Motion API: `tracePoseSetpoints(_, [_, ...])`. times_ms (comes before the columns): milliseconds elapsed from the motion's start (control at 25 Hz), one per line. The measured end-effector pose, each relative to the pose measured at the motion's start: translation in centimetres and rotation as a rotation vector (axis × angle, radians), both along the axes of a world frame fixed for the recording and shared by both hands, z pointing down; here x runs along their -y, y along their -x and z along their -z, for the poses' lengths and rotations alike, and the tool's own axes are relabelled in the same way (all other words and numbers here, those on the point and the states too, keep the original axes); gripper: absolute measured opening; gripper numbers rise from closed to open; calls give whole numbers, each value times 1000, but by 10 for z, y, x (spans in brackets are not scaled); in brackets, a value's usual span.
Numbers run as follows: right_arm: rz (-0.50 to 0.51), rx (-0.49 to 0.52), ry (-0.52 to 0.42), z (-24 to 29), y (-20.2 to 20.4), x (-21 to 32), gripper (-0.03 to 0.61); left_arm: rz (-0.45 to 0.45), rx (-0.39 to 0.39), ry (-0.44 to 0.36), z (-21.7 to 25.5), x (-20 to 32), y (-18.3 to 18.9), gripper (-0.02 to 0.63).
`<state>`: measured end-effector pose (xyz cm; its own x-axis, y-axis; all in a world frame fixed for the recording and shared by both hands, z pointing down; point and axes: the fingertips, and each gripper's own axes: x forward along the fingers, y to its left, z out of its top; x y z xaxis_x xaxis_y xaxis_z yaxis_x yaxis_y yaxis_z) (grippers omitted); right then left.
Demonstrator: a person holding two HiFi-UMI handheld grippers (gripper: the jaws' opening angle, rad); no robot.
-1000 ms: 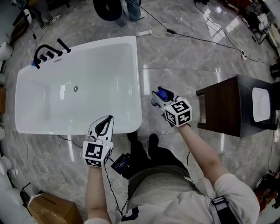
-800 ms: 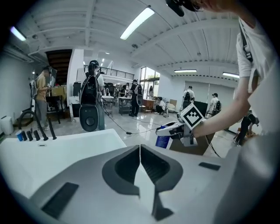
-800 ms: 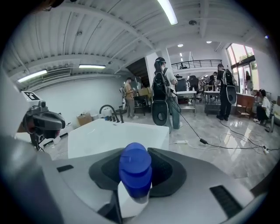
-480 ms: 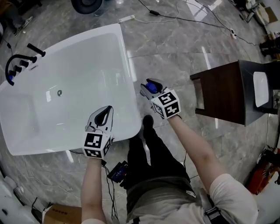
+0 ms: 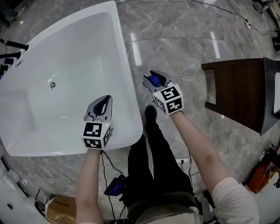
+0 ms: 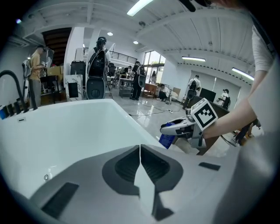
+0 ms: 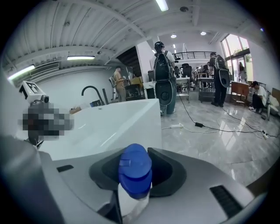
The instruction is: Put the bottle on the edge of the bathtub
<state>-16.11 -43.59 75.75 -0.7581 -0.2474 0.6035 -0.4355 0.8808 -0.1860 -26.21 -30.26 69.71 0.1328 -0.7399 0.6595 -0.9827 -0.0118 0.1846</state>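
A white bottle with a blue cap (image 7: 133, 177) sits between the jaws of my right gripper (image 5: 154, 80), which is shut on it. In the head view the blue cap of the bottle (image 5: 153, 80) shows over the marble floor, just right of the white bathtub (image 5: 57, 78). My left gripper (image 5: 100, 106) is shut with nothing in it, over the tub's near right corner. In the left gripper view the jaws meet over the tub's rim (image 6: 127, 118), and the right gripper (image 6: 175, 127) with the bottle (image 6: 166, 140) shows beyond it.
A dark wooden cabinet (image 5: 245, 94) stands at the right. Black faucet fittings (image 5: 11, 54) sit on the tub's far left end. The person's legs and shoe (image 5: 151, 114) stand between the tub and the cabinet. Cables (image 5: 210, 6) cross the floor at the back.
Both grippers have sunk toward the tub, and the tub now fills more of the head view. The right gripper still holds the bottle; the left stays shut.
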Motion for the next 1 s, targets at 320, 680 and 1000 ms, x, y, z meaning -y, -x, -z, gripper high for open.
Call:
tracePoseSetpoints(320, [-6,-19,12,-98,7,4,143,18,-9,46,-102,19,9,62])
tracePoseSetpoints(680, [-11,-72,35,-210,10,-2,143,60,-33,25,-168,17,13,61])
tracePoseSetpoints(1000, [-20,-136,78,-304,5,-7,143,68,-26,37,-204,14,15,61])
